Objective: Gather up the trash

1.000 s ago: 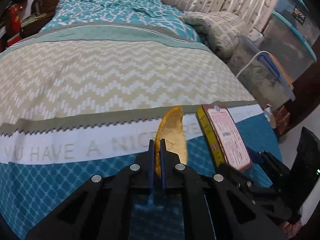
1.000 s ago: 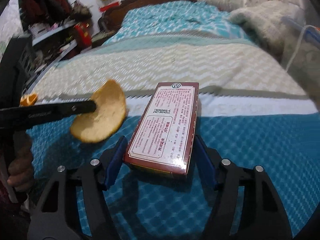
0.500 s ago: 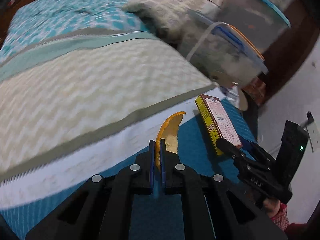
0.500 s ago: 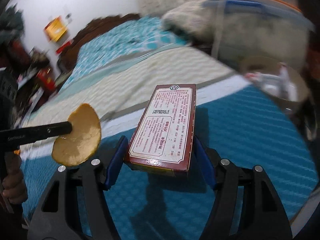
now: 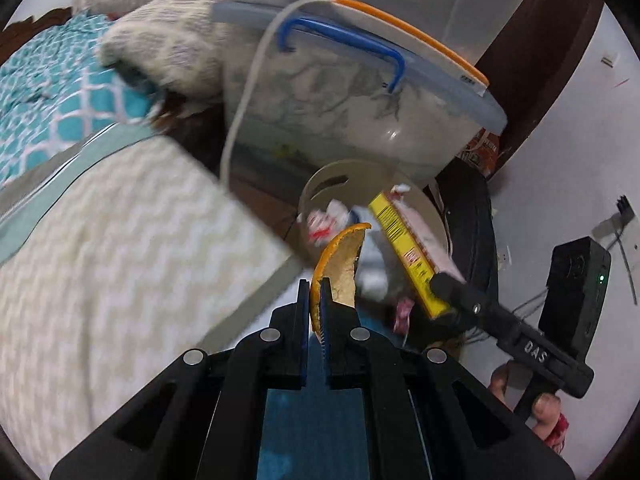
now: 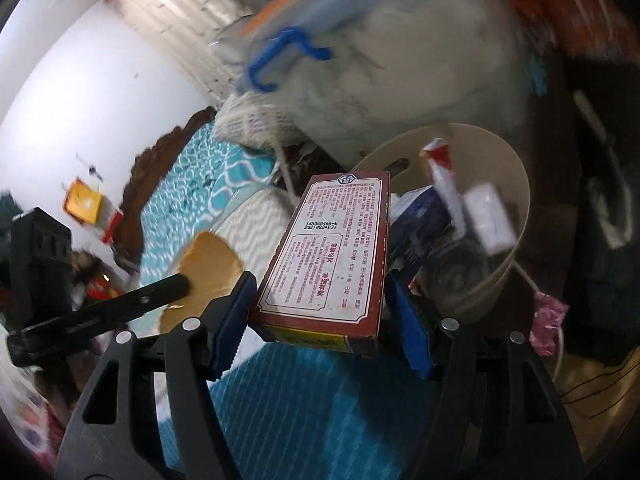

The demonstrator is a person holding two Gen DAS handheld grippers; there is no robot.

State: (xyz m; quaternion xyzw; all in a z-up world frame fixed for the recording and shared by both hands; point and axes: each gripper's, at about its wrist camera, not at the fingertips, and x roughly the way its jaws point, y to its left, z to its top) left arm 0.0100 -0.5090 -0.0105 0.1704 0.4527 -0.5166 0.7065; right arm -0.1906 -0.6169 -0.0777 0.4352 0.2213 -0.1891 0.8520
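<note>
Now both grippers hang near the beige waste bin (image 5: 430, 216) that stands on the floor beside the bed (image 5: 120, 240), and each one carries a piece of trash. The left gripper (image 5: 315, 300) has its jaws pressed almost together on the lower end of an orange peel (image 5: 340, 268), a curved strip that sticks up past the fingertips with its pale inner side facing right; the upper tip of the peel lies in front of the bin's near rim in the left wrist view. The right gripper (image 6: 320, 312) has its blue pads spread wide and clamped on the two long sides of a red printed carton (image 6: 332, 256), which lies flat between them with its label face up and its far end pointing toward the bin (image 6: 516, 248). In the right wrist view the carton sits just to the left of the bin's mouth, with the peel (image 6: 208, 272) further left again. Inside the bin lie crumpled wrappers, a white and red packet (image 6: 440, 168) and other rubbish, blurred. Behind the bin stands a clear storage box (image 5: 360, 120) with a blue handle, and a pink scrap (image 6: 548, 320) lies on the floor at the bin's right.
</note>
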